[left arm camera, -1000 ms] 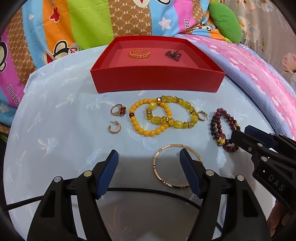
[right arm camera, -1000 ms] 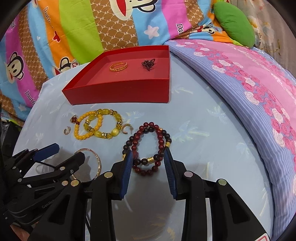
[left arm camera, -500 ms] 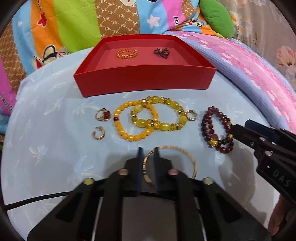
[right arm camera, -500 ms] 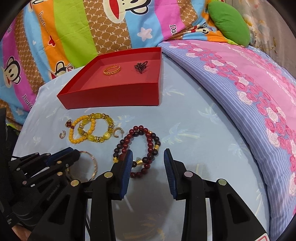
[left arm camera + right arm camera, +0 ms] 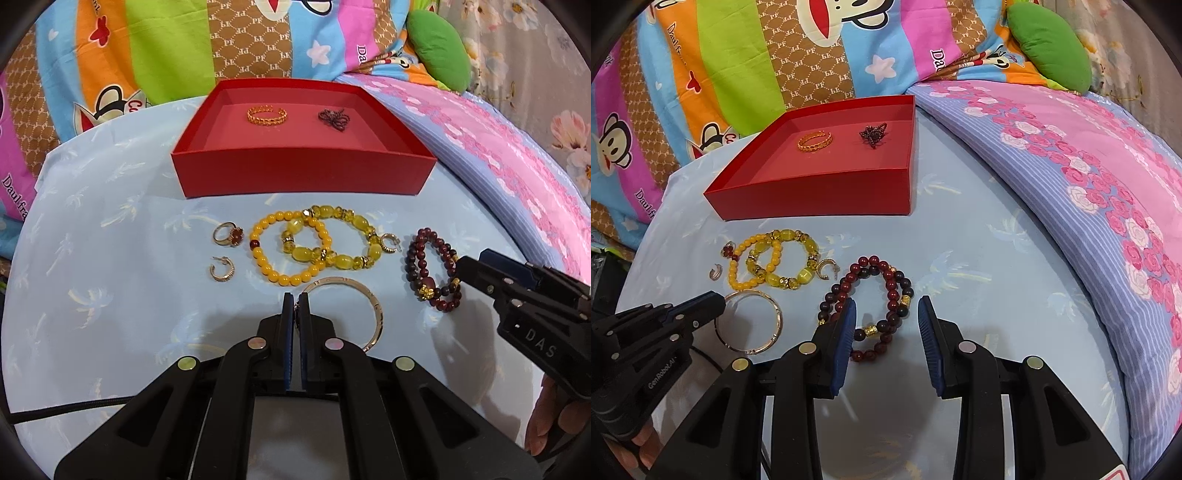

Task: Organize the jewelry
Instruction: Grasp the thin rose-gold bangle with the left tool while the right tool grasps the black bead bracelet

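Observation:
A red box holds a gold ring and a dark ornament. On the blue cloth before it lie yellow bead bracelets, a stone ring, two hoop earrings, a dark red bead bracelet and a thin gold bangle. My left gripper is shut on the bangle's left rim. My right gripper is open, its fingers straddling the near part of the dark red bracelet.
A colourful cartoon quilt lies behind the box. A pink and lilac rose bedspread runs along the right. A green pillow sits at the far right. A black cable trails at the left gripper's base.
My left gripper has closed from wide open onto the bangle's left rim. My right gripper has drawn back a little from the dark red bracelet, still open.

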Tool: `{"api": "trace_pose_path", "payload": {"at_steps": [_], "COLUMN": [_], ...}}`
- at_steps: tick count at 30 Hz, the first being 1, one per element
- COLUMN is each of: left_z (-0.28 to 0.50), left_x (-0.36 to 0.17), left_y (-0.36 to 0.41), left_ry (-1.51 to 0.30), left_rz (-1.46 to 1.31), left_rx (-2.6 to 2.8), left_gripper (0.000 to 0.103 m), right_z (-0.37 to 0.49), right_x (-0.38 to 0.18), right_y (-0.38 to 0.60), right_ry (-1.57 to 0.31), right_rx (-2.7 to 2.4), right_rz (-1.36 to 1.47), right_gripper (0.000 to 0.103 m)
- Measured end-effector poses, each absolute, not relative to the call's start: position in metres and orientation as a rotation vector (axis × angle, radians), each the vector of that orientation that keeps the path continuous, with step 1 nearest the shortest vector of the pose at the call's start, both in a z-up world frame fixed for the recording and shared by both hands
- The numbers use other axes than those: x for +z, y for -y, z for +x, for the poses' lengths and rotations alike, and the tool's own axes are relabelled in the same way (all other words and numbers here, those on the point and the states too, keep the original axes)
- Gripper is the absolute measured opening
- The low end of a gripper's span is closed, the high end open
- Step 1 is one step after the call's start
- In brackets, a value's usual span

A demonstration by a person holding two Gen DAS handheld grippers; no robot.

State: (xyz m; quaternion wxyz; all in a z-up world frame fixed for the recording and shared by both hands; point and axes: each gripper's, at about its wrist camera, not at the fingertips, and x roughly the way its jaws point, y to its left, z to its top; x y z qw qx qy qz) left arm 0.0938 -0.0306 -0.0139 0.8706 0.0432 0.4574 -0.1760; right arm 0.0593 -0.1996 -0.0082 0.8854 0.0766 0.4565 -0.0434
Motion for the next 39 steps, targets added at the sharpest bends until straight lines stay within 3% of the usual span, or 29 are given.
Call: {"api": "trace_pose_path", "payload": {"at_steps": [8,12,14,39], "left_z": [0.097,0.1,0.101,0.099], "left_x": [-0.01,-0.012,-0.013,-0.027], "left_y": [0.034,0.035,0.035,0.035], "left_ry": [-0.941,-0.947,-0.948,-0.98], "left_rz": [0.094,0.091,0.093,0.094], "left_rx": [-0.366,-0.364,-0.363,-0.364], "left_gripper": [0.002,0.002,0.002,0.002], "right_z": [0.065,0.073,0.075,0.073], "right_x": [-0.011,-0.013,-0.011,-0.025], "right_y": [0.201,0.201,0.199,0.212], "right_ry": [-0.952,-0.959,-0.958,-0.984], "right_rx": [-0.099,-0.082,-0.068,-0.098], "right_rz": [0.158,0.165,0.165,0.221], "right_gripper": [0.033,0.019,0.018,0.018]}}
